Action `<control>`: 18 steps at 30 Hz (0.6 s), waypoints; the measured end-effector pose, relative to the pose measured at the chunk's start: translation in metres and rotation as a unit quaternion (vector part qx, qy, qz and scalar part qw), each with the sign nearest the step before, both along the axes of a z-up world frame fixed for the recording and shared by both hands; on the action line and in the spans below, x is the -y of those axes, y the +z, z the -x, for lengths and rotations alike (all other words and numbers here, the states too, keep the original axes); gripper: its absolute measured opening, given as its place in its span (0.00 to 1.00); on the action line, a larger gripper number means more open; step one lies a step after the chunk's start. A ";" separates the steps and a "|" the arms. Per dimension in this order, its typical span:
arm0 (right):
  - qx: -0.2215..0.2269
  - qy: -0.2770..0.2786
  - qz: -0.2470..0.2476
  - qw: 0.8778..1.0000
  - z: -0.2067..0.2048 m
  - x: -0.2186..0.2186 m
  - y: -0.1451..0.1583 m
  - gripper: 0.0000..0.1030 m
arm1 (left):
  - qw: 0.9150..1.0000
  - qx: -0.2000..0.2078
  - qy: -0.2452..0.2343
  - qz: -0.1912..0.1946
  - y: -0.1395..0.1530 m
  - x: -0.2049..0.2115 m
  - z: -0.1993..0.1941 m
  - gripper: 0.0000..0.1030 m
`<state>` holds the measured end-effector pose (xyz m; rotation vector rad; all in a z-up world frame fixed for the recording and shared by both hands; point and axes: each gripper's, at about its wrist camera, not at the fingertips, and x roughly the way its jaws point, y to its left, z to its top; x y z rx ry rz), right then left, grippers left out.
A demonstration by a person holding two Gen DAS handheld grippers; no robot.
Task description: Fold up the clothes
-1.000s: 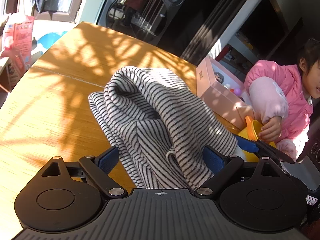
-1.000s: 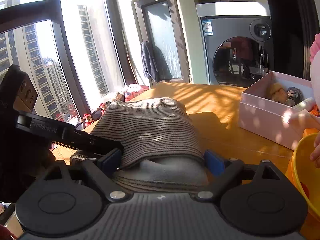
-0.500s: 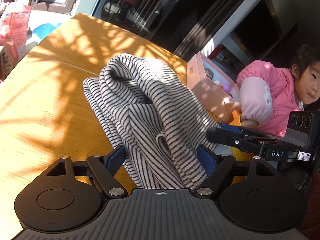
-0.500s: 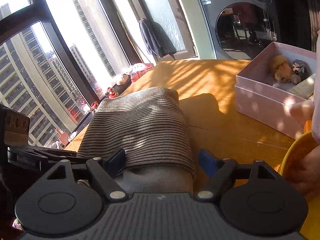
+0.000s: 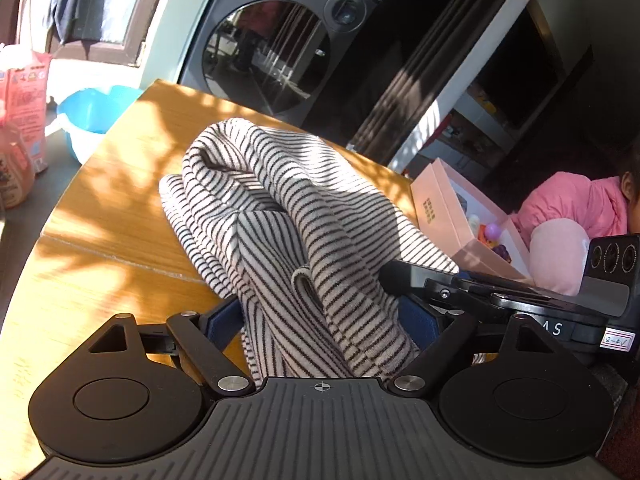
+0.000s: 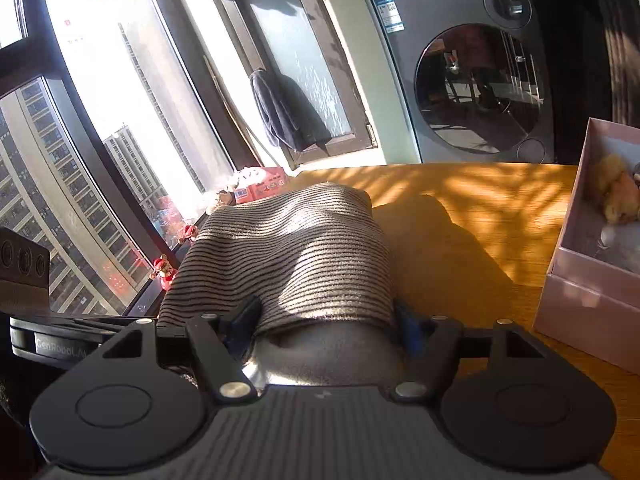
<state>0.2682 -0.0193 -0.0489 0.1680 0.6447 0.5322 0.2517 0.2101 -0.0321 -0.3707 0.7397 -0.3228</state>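
We're pinching the striped garment (image 5: pixel 304 216) in both the left gripper (image 5: pixel 320 320) and right gripper (image 6: pixel 326 320), its length running straight ahead from the jaws onto the table (image 5: pixel 112 184).

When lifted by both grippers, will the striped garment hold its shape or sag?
The striped garment probably sags: it already drapes in soft folds over the wooden table. Its thick knit looks grippy, unlikely to slip from the left gripper or right gripper.

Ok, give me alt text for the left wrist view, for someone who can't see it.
The left gripper grips a bunched striped garment draped over a wooden table. The right gripper meets the cloth from the right; behind are a pink box and a washing machine.
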 end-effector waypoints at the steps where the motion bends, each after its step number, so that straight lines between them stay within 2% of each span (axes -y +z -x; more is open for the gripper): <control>1: 0.007 -0.013 0.004 1.000 -0.013 -0.004 -0.002 0.67 | 1.000 0.009 0.009 -0.010 0.001 -0.002 -0.012 0.79; 5: 0.035 -0.034 0.024 0.999 -0.041 -0.015 -0.006 0.71 | 0.998 0.027 0.035 -0.033 0.005 -0.005 -0.043 0.75; 9: 0.087 -0.039 0.080 0.992 -0.035 -0.022 0.002 0.76 | 0.997 0.047 0.033 -0.054 0.008 0.002 -0.041 0.76; 11: 0.098 -0.050 0.074 0.991 -0.024 -0.016 0.007 0.76 | 0.995 0.060 0.032 -0.074 0.009 0.005 -0.038 0.76; 13: 0.098 -0.048 0.062 0.992 -0.013 -0.011 0.010 0.64 | 0.992 0.077 0.028 -0.099 0.011 0.011 -0.033 0.76; 14: 0.095 -0.044 0.066 0.992 -0.012 -0.012 0.008 0.49 | 0.990 0.083 0.027 -0.109 0.012 0.014 -0.031 0.76; 15: 0.093 -0.040 0.071 0.992 -0.012 -0.014 0.006 0.45 | 0.989 0.088 0.025 -0.117 0.013 0.016 -0.030 0.75; 18: 0.085 -0.028 0.087 0.992 -0.013 -0.017 0.000 0.45 | 0.988 0.093 0.022 -0.125 0.013 0.020 -0.029 0.72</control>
